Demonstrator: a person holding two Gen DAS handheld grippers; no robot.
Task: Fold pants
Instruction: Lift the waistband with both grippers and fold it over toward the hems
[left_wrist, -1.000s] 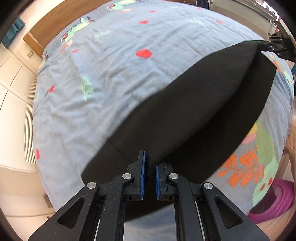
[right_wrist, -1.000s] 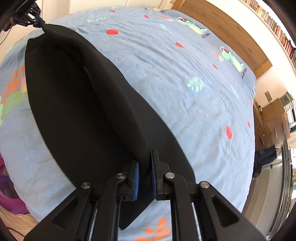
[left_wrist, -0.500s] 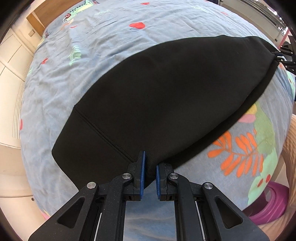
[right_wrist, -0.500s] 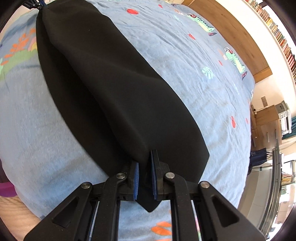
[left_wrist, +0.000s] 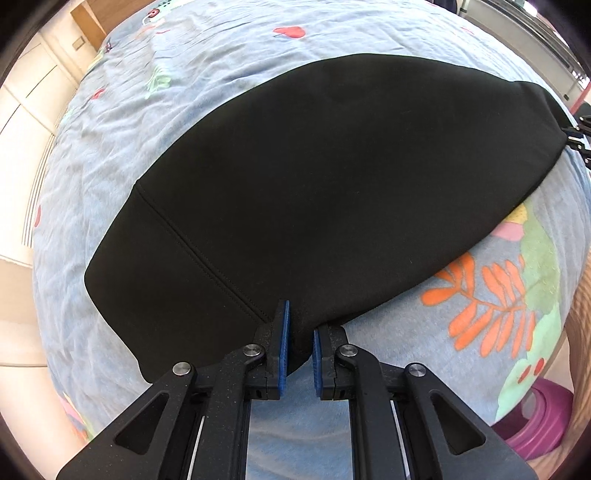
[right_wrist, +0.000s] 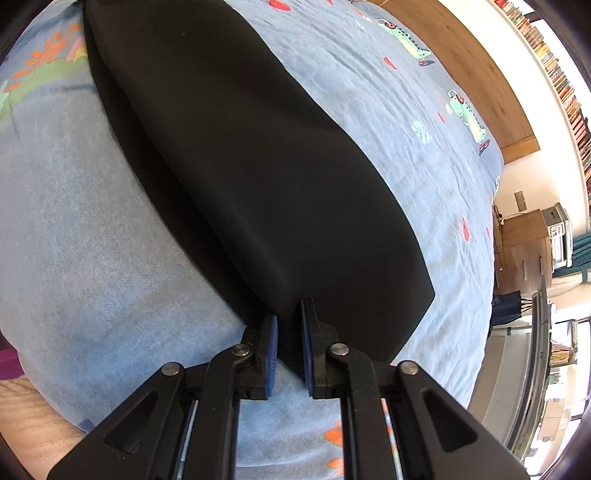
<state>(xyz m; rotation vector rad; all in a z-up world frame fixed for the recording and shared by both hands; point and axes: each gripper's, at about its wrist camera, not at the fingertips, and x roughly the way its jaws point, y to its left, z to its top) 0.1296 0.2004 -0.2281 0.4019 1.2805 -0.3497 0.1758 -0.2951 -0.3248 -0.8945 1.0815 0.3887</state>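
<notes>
Bed: the light blue crinkled bedspread (left_wrist: 207, 122), printed with red spots, orange leaves and cartoon crocodiles, lies under and ahead of both hand-held grippers and carries everything.
Pants: the smooth black stretch-fabric pants (left_wrist: 332, 184) lie folded lengthwise on the bedspread, spreading away from both tools, with a stitched band (left_wrist: 207, 258) just ahead and left of the left hand-held gripper.
Left hand-held gripper: the left hand-held gripper (left_wrist: 298, 339) has its blue pads (left_wrist: 283, 343) drawn narrow, pinching the near corner of the pants.
Right hand-held gripper: the right hand-held gripper (right_wrist: 289, 343) is likewise clamped on the opposite end's near edge; its tips also show at the far right rim of the left wrist view (left_wrist: 580, 134).
Risk, uneven layers: a darker lower layer (right_wrist: 122, 122) peeks out left of the right tool; letting go now may leave the edges mismatched.
Risk, dragging: the slick cloth could slide or bunch if either tool pulls sideways on release.
Risk, snagging: pads opened too little might lift the corner back up, and could catch the bedspread too.
</notes>
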